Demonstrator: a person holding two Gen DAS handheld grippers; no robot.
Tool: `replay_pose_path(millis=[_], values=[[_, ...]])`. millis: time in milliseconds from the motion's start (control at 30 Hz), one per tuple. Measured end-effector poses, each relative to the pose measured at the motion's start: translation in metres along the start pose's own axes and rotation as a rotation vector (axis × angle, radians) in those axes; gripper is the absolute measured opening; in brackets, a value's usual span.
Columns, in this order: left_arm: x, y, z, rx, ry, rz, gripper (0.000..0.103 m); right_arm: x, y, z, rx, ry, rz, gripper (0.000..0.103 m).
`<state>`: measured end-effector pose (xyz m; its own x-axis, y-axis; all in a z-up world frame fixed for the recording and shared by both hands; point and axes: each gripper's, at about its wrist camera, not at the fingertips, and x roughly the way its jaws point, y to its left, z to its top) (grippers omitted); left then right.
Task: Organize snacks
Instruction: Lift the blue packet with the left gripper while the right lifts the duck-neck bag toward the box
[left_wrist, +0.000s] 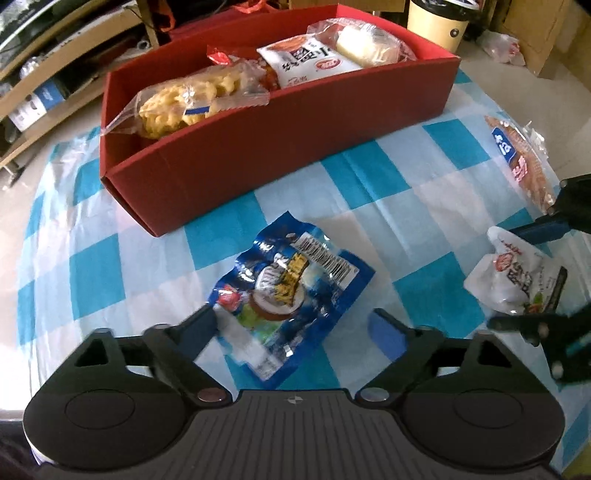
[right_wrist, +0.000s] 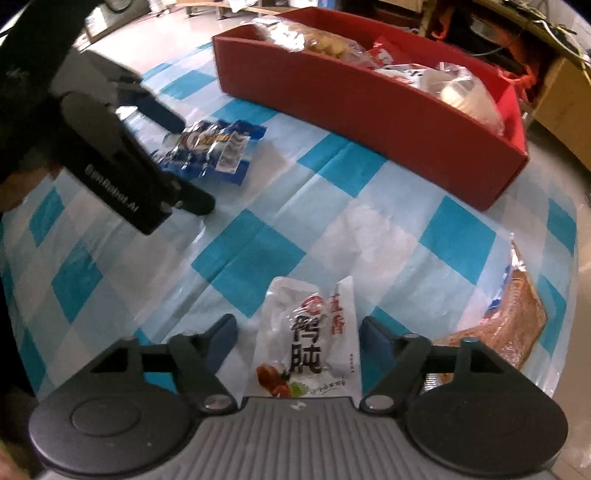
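Blue snack packet (left_wrist: 291, 295) is seen flat on the checked cloth (left_wrist: 369, 177) of the worktop, just in front of the red box (left_wrist: 280, 147). It is flanked by the left gripper (left_wrist: 299, 325), fingers spread wide, one tip touching the packet's edge. White snack pouch (right_wrist: 308, 343) is seen lying between the wide-spread fingers of the right gripper (right_wrist: 297, 332), not clamped. A brown-wrapped packet (right_wrist: 517, 317) is noted near the cloth's edge. Several packets are held in the box: yellow crisps (left_wrist: 181, 103), a white-and-red pack (left_wrist: 306, 62).
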<state>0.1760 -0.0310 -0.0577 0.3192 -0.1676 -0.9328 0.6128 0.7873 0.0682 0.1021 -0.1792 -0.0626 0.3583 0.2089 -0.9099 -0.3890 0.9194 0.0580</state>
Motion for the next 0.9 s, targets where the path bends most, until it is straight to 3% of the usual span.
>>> replay_pose_path(millis=[67, 400, 433, 467, 533, 600, 800, 900], values=[[-0.004, -0.004, 0.001, -0.008, -0.002, 0.008, 0.074, -0.002, -0.007, 0.002, 0.03, -0.001, -0.006, 0.051], [-0.012, -0.014, -0.006, -0.045, 0.015, 0.043, 0.058, -0.008, -0.014, -0.001, 0.068, -0.013, -0.002, 0.05], [-0.012, -0.016, -0.007, -0.043, 0.021, 0.032, 0.061, -0.009, -0.014, -0.001, 0.071, -0.012, 0.002, 0.05], [-0.013, -0.017, -0.008, -0.038, 0.03, 0.022, 0.076, -0.01, -0.015, -0.002, 0.074, -0.014, 0.003, 0.05], [-0.012, -0.017, -0.008, -0.059, 0.037, 0.057, 0.098, -0.007, -0.014, -0.002, 0.081, -0.009, 0.006, 0.05], [-0.008, -0.015, -0.003, -0.058, 0.03, 0.089, 0.098, -0.006, -0.013, -0.003, 0.085, -0.005, 0.008, 0.05], [0.008, -0.003, 0.018, -0.102, 0.033, 0.084, 0.098, -0.004, -0.014, -0.002, 0.107, -0.01, 0.018, 0.05], [0.007, -0.001, 0.024, -0.134, 0.03, 0.041, 0.084, -0.005, -0.016, -0.002, 0.119, -0.015, 0.021, 0.05]])
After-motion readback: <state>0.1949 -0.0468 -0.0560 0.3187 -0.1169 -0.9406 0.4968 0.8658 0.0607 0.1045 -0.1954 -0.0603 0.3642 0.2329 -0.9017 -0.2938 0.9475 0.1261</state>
